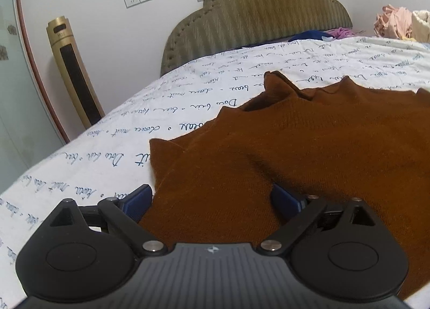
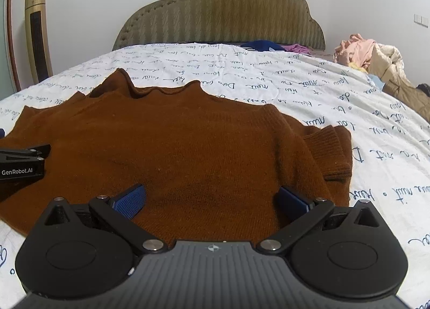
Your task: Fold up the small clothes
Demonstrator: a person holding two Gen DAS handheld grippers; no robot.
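Note:
A brown knit sweater (image 2: 188, 142) lies spread on the bed, collar toward the headboard, one ribbed cuff folded in at its right side (image 2: 336, 153). My right gripper (image 2: 211, 201) stands open low over the sweater's near hem, blue pads wide apart, nothing pinched. In the left wrist view the same sweater (image 1: 295, 153) fills the right half, its left edge and sleeve corner showing. My left gripper (image 1: 212, 201) is open over the sweater's near left edge, the cloth lying flat between its fingers, not gripped. The left gripper's body (image 2: 21, 164) shows at the right view's left edge.
The white bedsheet (image 2: 268, 78) with blue handwriting print covers the bed. A padded olive headboard (image 2: 220, 10) stands at the far end. Pink and beige clothes (image 2: 365, 51) are heaped at the far right. A gold tower fan (image 1: 72, 72) stands by the wall at left.

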